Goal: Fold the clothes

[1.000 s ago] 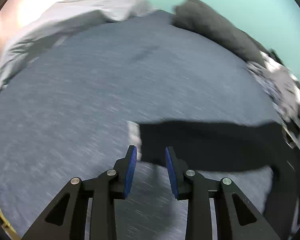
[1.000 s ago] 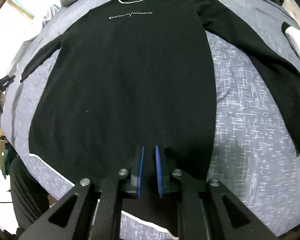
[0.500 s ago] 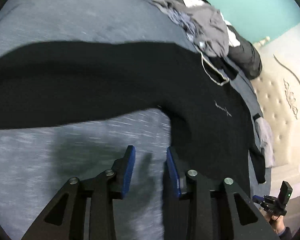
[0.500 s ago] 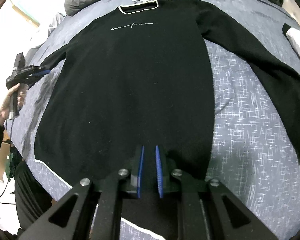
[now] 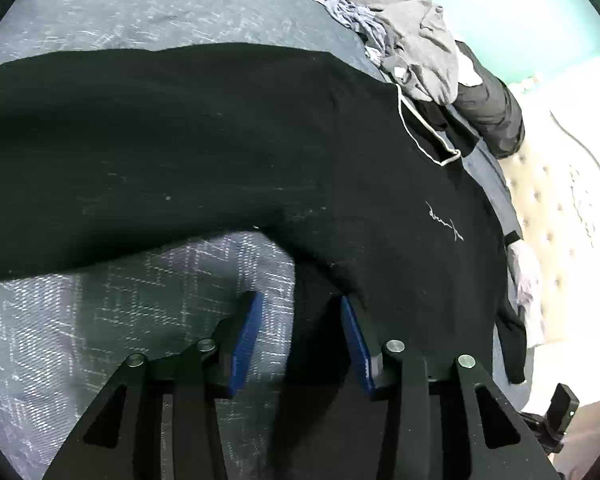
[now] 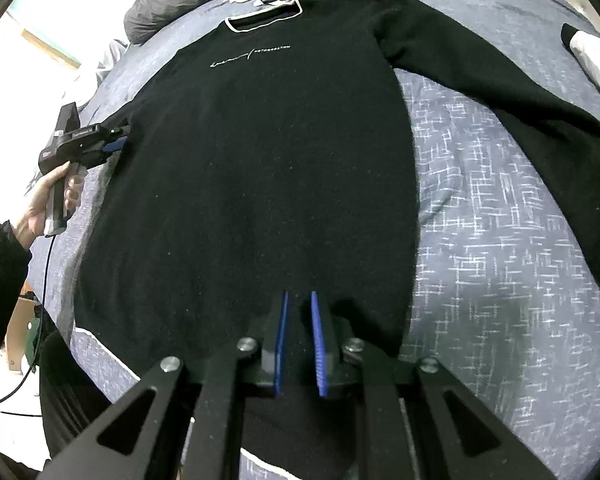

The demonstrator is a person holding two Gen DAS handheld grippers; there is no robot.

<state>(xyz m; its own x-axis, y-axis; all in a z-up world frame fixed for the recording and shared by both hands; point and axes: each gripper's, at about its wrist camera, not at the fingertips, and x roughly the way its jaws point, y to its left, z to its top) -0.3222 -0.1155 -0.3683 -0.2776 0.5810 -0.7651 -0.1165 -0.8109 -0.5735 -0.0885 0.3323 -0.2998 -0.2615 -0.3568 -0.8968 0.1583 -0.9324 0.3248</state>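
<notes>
Holding a gripper in each hand, I have a black long-sleeved sweater (image 6: 260,168) spread face up on the bed's blue-grey patterned cover (image 6: 500,240), its white-trimmed collar (image 6: 264,20) toward the far end and both sleeves stretched out to the sides. My left gripper (image 5: 300,320) sits at the sweater's armpit, where the sleeve (image 5: 140,140) meets the body; its blue pads (image 5: 246,332) stand apart, having just been closing a little, with the sweater's side edge lying between them but not pinched. From the right wrist view I can see that same left gripper (image 6: 118,144) at the sweater's left edge, my left hand (image 6: 48,196) wrapped around its handle. My right gripper (image 6: 298,308) hovers low over the lower middle of the sweater, near the white-edged hem (image 6: 100,344), its pads (image 6: 282,340) almost together with only a narrow gap, and I cannot see any fabric caught in them. Beyond the collar lies a heap of grey and dark clothes (image 5: 416,40), and a pale tufted headboard (image 5: 560,220) stands past the bed on the right side of the left wrist view. A white garment (image 6: 596,60) lies near the end of the right sleeve.
</notes>
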